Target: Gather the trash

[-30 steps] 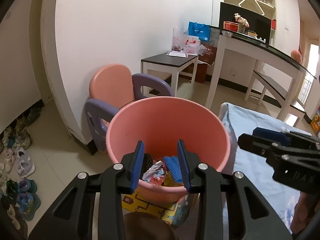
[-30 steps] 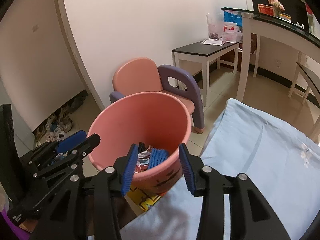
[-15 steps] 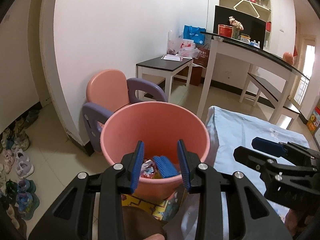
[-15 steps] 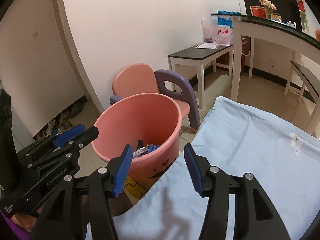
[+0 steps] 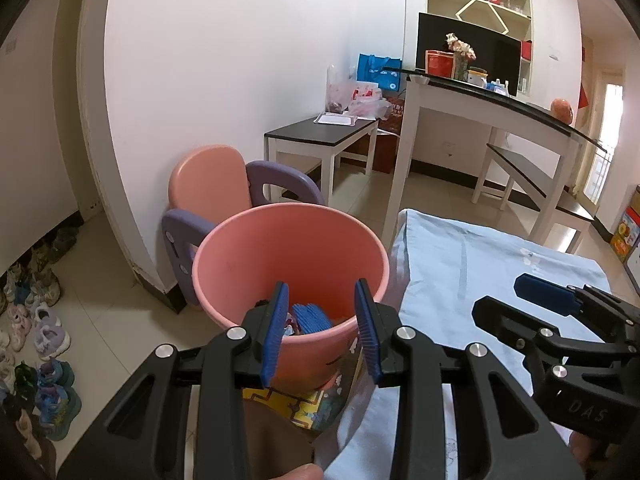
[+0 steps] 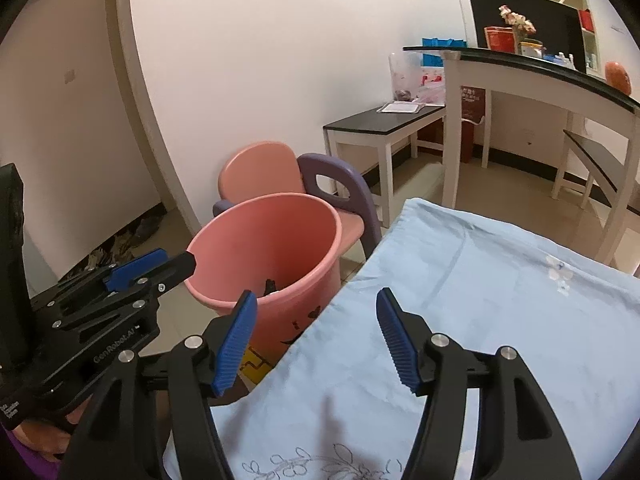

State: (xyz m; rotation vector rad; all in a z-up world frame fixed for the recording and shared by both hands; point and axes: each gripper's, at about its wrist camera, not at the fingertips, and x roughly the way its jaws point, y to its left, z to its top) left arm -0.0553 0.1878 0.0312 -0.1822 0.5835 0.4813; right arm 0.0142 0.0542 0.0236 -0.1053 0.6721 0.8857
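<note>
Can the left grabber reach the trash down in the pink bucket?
Probably yes. The left grabber is open and empty, pointing over the near rim of the pink bucket. The bucket has no lid, and nothing sits between the grabber and the trash at the bottom, though it lies deep.

Both wrist views look down, sharing the pink bin (image 5: 248,252) (image 6: 256,240).

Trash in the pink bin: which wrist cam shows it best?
Left wrist. It looks down into the pink bin at the trash. The right wrist view shows mostly the bin's wall; only a dark scrap shows.
</note>
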